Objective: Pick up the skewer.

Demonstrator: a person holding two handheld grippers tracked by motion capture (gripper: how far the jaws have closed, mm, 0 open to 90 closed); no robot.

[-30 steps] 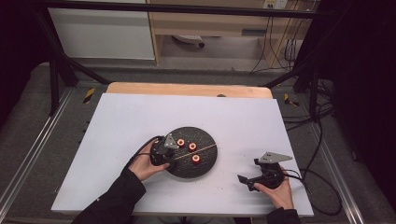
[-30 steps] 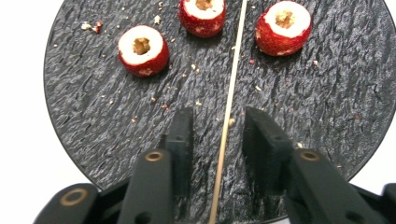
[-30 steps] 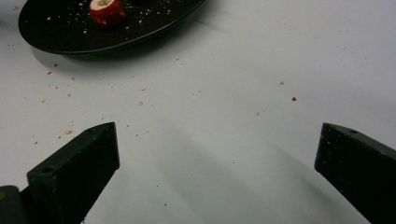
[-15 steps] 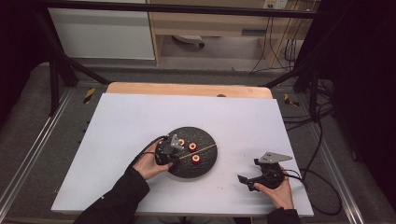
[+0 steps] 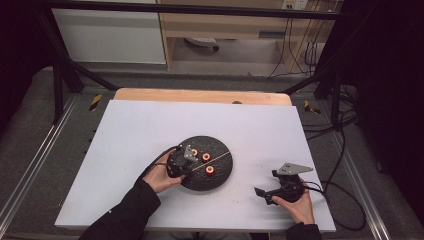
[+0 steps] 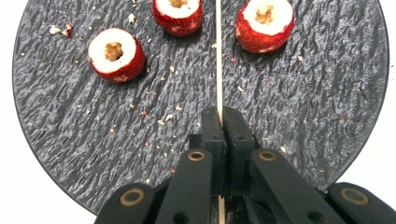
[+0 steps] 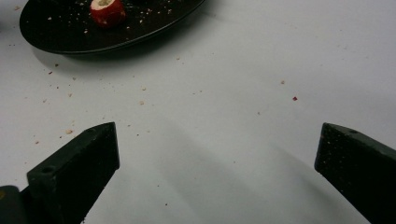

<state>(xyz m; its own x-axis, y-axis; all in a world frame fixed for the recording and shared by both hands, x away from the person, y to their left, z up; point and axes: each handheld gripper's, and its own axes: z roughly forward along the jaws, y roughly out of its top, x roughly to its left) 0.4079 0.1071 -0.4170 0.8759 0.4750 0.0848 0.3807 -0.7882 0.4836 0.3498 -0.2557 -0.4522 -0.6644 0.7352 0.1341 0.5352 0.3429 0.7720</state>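
Left tool (image 6: 219, 122) pinched shut, forearm angled in from near left; right tool (image 7: 217, 154) gapes wide (resting low, near right).

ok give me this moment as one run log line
left gripper: shut on skewer over slate plate | right gripper: open, above white table | fruit pieces: three on plate, none skewered

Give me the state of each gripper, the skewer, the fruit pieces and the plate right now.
Left gripper: shut on the skewer, over the plate.
Right gripper: open, holding nothing, above the table.
Skewer: bare, lying across the plate, one end clamped.
Fruit pieces: three, cored, cut side up, none on the skewer yet.
Plate: flat on the table, scattered with crumbs.
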